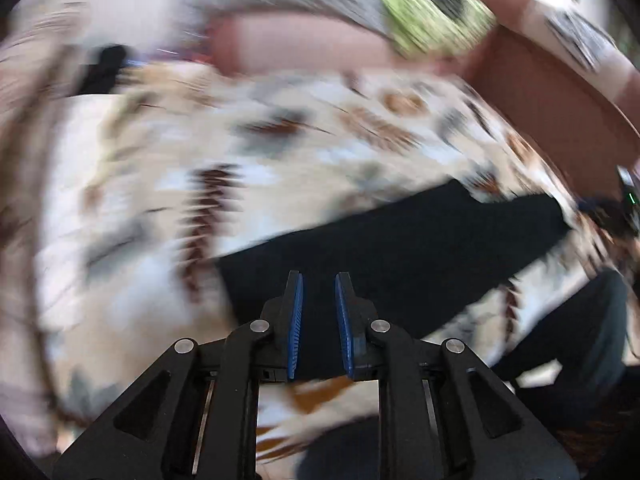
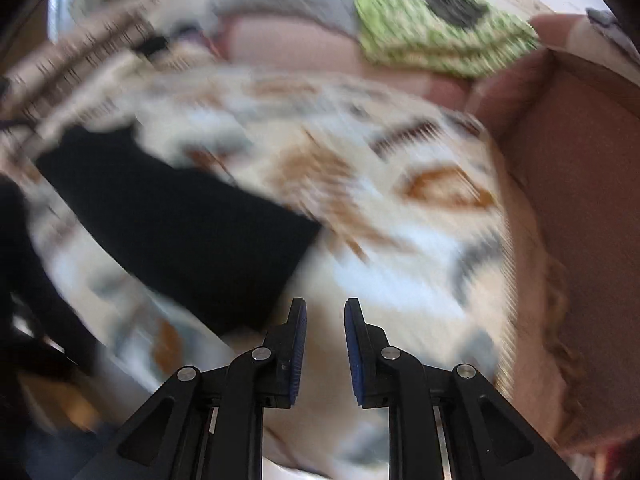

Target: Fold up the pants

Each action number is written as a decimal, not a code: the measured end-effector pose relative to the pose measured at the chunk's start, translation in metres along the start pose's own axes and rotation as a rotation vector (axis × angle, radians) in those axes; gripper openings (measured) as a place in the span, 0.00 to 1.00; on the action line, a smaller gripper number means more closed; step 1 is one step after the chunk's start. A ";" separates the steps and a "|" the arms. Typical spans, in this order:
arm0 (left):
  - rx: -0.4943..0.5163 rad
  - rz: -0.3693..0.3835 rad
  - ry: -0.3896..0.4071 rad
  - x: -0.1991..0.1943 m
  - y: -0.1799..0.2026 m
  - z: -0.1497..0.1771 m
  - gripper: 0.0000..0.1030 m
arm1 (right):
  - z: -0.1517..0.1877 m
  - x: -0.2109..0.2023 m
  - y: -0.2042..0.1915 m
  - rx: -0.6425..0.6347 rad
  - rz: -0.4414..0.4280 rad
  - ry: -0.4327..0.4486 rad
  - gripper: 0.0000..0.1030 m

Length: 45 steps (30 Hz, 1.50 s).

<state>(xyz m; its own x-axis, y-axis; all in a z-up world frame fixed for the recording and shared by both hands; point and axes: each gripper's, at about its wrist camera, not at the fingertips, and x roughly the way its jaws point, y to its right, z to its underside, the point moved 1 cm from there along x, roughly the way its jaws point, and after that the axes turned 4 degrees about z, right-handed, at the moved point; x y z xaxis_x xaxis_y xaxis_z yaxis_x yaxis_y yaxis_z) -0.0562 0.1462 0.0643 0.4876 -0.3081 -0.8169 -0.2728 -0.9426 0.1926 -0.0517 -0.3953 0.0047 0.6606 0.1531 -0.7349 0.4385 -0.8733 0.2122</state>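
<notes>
The pants are matt black cloth, lying on a soft patterned blanket in cream, brown and grey (motion blur hides the weave). Both tongs, left and right, are matt black plastic with shiny metal pivot pins and ribbed blue pads. A green knitted cloth looks coarse.

- A home bedroom or living room is suggested.
- A patterned blanket is spread over soft furniture.
- A green crocheted throw is draped behind.
</notes>
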 end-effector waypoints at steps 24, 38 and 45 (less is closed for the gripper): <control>-0.007 0.009 -0.187 0.076 0.006 -0.028 0.17 | -0.063 0.054 -0.012 0.160 -0.037 0.062 0.23; -0.039 0.018 -0.228 0.091 -0.003 -0.013 0.20 | -0.053 0.097 -0.024 0.083 -0.058 -0.116 0.22; -0.021 -0.010 -0.237 0.098 0.001 -0.014 0.21 | -0.090 0.071 -0.061 0.129 -0.245 0.012 0.24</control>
<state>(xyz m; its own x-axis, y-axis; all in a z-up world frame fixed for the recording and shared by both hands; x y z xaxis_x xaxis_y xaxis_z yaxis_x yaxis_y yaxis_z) 0.0032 0.1134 -0.0078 0.2809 -0.2625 -0.9231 -0.2505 -0.9486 0.1935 0.0235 -0.2892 -0.0028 0.5520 0.3714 -0.7466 0.5052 -0.8612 -0.0549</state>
